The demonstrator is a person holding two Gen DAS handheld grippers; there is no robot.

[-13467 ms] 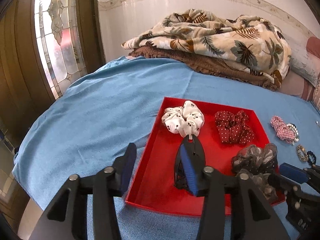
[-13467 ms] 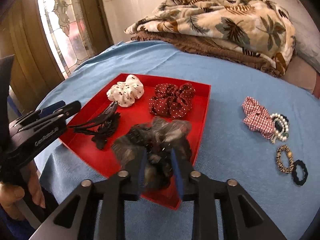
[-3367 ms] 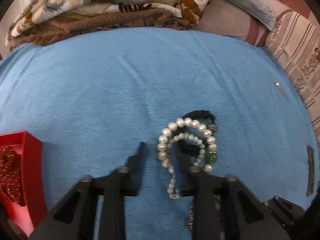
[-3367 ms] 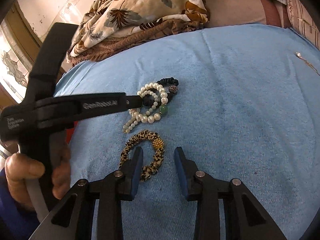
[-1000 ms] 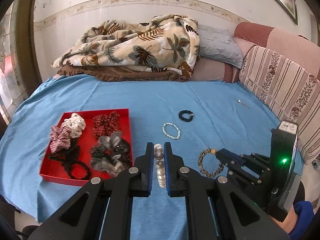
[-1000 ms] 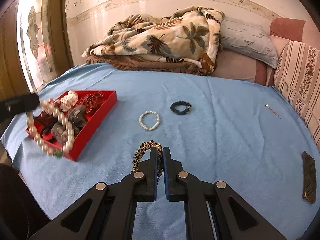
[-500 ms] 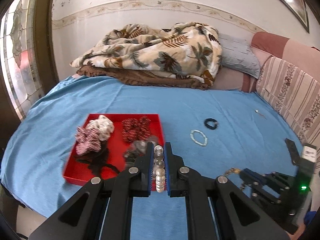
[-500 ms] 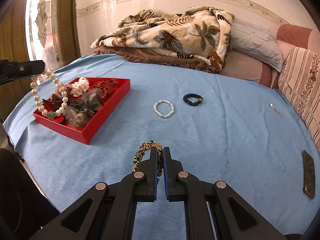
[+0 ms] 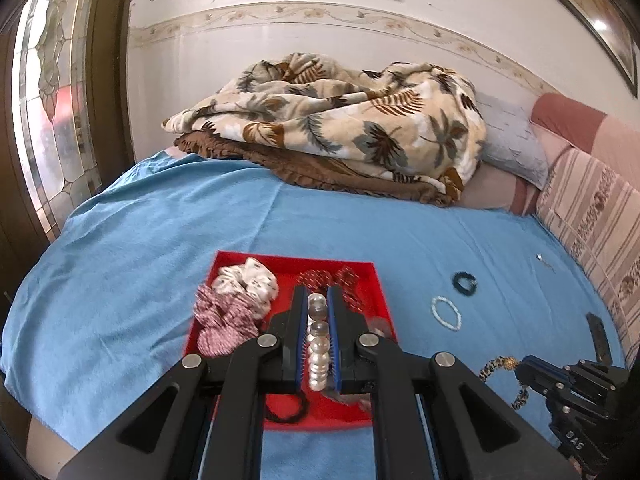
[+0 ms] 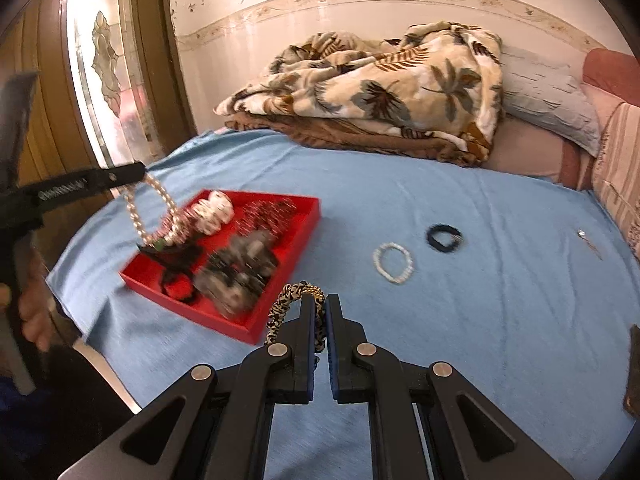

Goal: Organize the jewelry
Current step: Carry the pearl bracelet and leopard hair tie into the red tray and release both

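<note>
The red tray [image 9: 382,292] lies on the blue bed cover [image 9: 160,248], and everything here is placed from it. At its left side sit a red-and-white checked scrunchie [image 9: 224,320] and a white spotted scrunchie [image 9: 250,280]; toward its far right corner lies a dark red dotted scrunchie [image 9: 344,280]. A black hair tie [image 9: 286,410] rests at the near edge. The grey scrunchies [image 10: 240,268] at the tray's near right show only in the right wrist view; in the left wrist view the gripper covers them.

Above the tray, the left gripper [image 9: 318,320] is clamped on the pearl necklace [image 9: 318,344], pearls stacked between its blue pads. The right wrist view shows what the left cannot: the necklace [image 10: 156,216] hanging in a loop over the tray's left half, a green bead at its bottom.

Right of the tray, on the cover, lie a small pearl bracelet [image 10: 393,262] and, farther right, a black bracelet [image 10: 444,236]. Near the tray's near right corner, the right gripper [image 10: 320,316] is closed on the leopard-print hair tie [image 10: 286,308], held off the cover.

White lettering runs along the left gripper's arm in the right wrist view, too blurred to read. The right gripper's body in the left wrist view bears letters that look like "DAS".
</note>
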